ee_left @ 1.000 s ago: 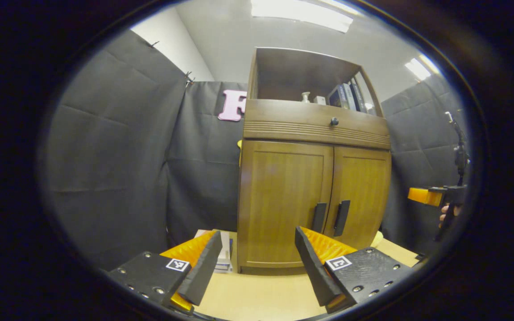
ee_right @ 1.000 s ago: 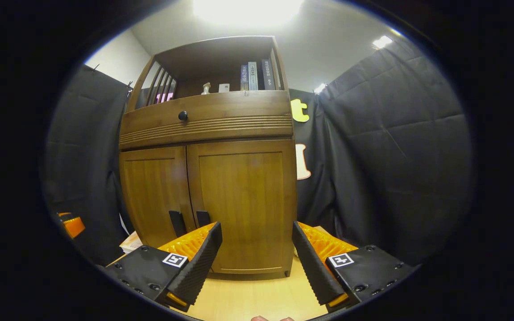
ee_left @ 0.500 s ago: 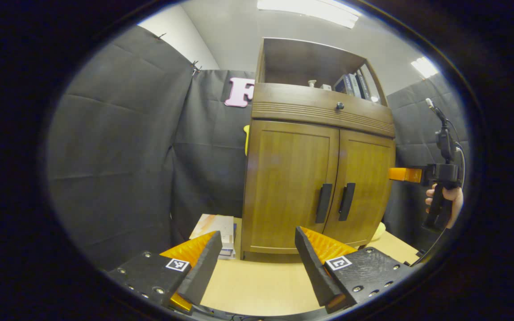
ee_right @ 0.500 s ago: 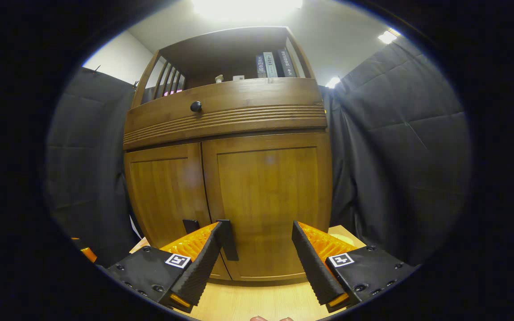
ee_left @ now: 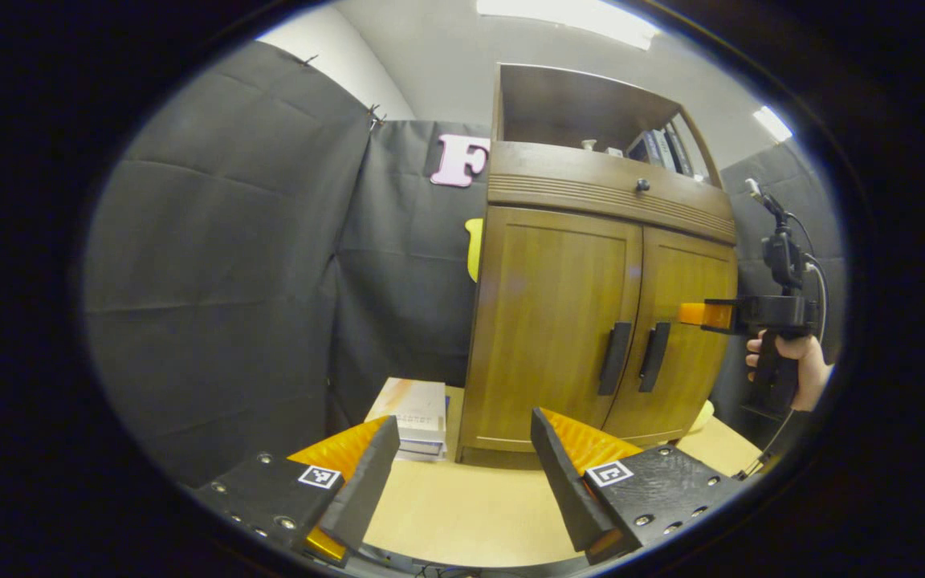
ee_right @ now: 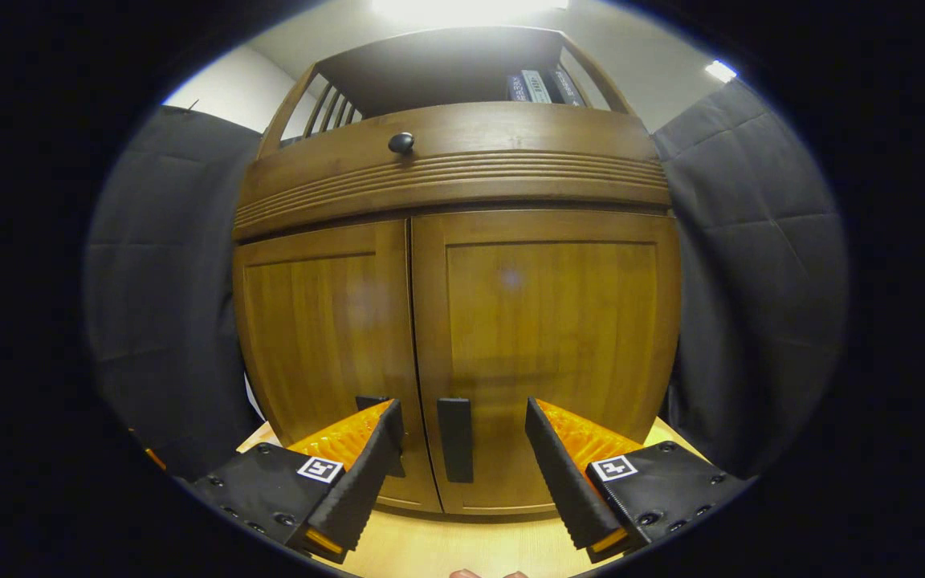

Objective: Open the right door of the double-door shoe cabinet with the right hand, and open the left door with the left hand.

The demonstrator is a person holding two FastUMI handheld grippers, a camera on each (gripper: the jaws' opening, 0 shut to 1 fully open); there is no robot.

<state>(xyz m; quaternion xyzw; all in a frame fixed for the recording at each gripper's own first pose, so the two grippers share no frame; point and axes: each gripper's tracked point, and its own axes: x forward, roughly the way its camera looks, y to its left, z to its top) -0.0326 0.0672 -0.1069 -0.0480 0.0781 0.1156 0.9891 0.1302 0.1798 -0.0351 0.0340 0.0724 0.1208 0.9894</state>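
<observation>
1. While both brown wooden doors of the double-door shoe cabinet [ee_right: 462, 321] are closed, we hold our right gripper [ee_right: 460, 433] close in front, fingers spread, with the right door's flat black handle [ee_right: 455, 439] between them, untouched.
2. At twelve o'clock, we see a round black drawer knob [ee_right: 401, 143].
3. Our left gripper [ee_left: 462, 449] hangs spread over the pale wooden tabletop [ee_left: 462, 514], well short of the left door's black handle [ee_left: 614, 359] at one o'clock.
4. At three o'clock, a hand [ee_left: 792, 361] holds the other gripper.
</observation>
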